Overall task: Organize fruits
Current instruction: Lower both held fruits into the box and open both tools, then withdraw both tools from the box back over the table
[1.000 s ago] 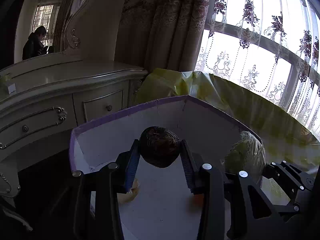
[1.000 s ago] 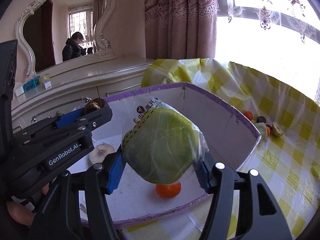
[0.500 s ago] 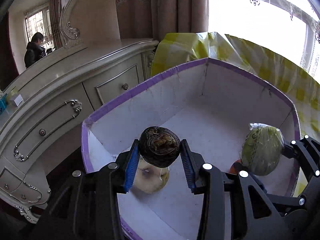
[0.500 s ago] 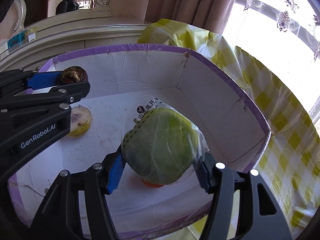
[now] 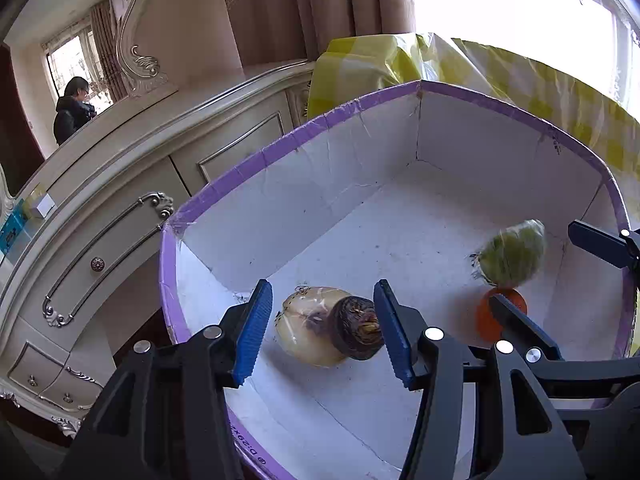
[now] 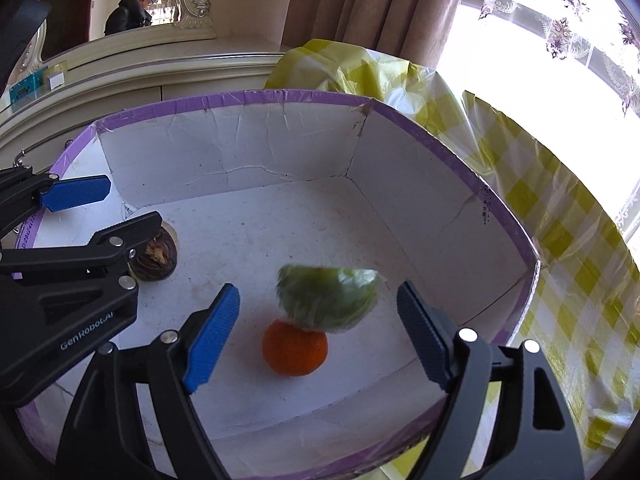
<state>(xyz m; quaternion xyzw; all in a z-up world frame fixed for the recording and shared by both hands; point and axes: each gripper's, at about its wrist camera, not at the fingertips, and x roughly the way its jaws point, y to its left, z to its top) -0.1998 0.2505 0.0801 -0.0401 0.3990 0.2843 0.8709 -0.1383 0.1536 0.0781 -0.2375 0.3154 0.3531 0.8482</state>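
A white box with a purple rim (image 5: pixel 256 160) (image 6: pixel 240 98) lies below both grippers. My left gripper (image 5: pixel 324 328) is open above it; a dark brown round fruit (image 5: pixel 356 334) (image 6: pixel 154 258) lies loose between its fingers, against a pale yellow fruit (image 5: pixel 304 328). My right gripper (image 6: pixel 316 336) is open; a plastic-wrapped green fruit (image 6: pixel 328 302) (image 5: pixel 512 252), blurred, sits on or just above an orange (image 6: pixel 294 348) (image 5: pixel 482 316) inside the box.
The box stands on a yellow checked tablecloth (image 6: pixel 560 200). A cream dresser (image 5: pixel 120 200) with a mirror stands left of and behind it. Curtains (image 6: pixel 360 8) and a bright window are behind. The two grippers are close side by side.
Both grippers have opened. The dark fruit left the left gripper and lies in the box. The wrapped green fruit left the right gripper and dropped toward the orange.
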